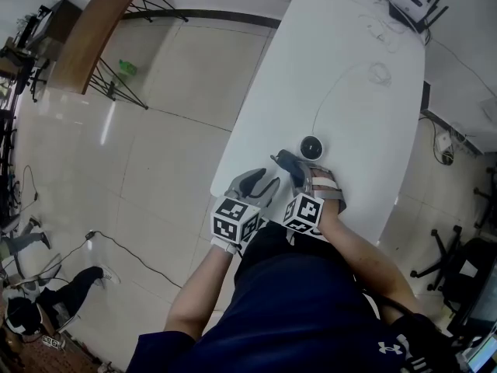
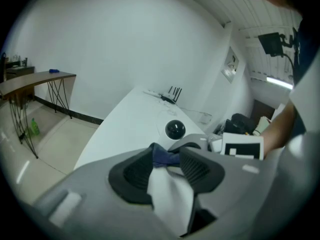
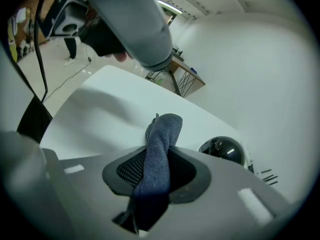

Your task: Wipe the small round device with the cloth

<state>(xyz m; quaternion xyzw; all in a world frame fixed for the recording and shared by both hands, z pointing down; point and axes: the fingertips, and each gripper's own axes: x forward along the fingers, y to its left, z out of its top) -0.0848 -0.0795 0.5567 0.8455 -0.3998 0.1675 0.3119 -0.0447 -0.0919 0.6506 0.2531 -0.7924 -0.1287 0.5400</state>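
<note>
Right gripper view only: right claw [image 3: 159, 171] clenched on folded blue-grey microfibre cloth [image 3: 161, 139], small round glossy black dome device [image 3: 223, 150] just beyond its tips, off to the right, on white oval table [image 1: 342, 92], left gripper view only: left claw [image 2: 166, 156] released, empty, count: one cloth, one device, two claws.

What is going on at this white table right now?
A person holds a two-jaw gripper in each hand over the white table. The right gripper is shut on a blue-grey cloth, poised just short of the small round device. The left gripper waits alongside, open and empty.
</note>
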